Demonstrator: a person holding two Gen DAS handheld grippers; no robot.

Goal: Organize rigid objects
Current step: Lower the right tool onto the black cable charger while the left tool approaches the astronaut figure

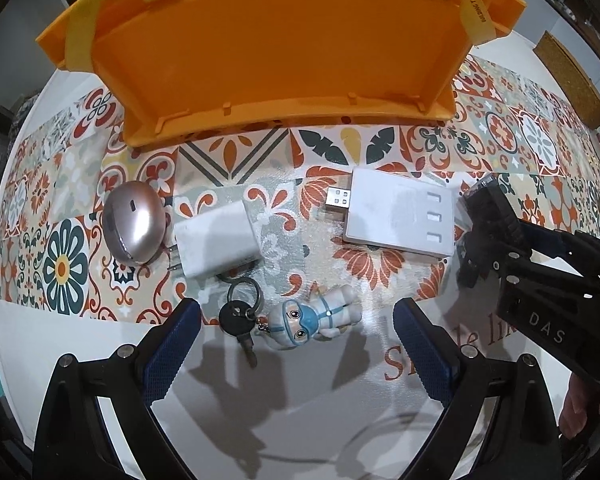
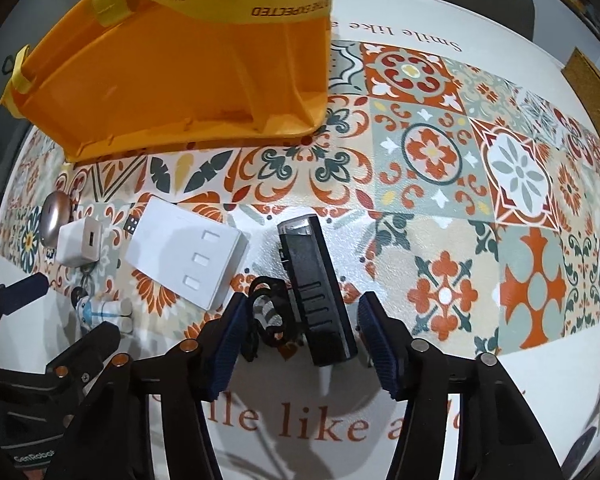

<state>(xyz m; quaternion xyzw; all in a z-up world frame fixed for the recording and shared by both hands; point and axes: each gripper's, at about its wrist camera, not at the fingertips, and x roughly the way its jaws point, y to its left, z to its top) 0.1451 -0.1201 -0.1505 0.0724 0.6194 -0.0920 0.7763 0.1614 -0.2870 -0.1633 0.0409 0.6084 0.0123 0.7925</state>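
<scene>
Several small items lie on a tile-patterned table mat in front of an orange tote box with yellow straps. From left: a rose-gold round case, a white charger plug, a key ring with a black key and a masked figurine, and a white USB hub. My left gripper is open, pointing down over the key and figurine. My right gripper straddles a black oblong device with a coiled black cord. Its pads sit close beside it, with a thin gap showing.
The orange box stands open at the back left, with dividers inside. A cork board lies at the far right edge. The mat's white border with orange lettering runs along the near side. A hand holds the right gripper.
</scene>
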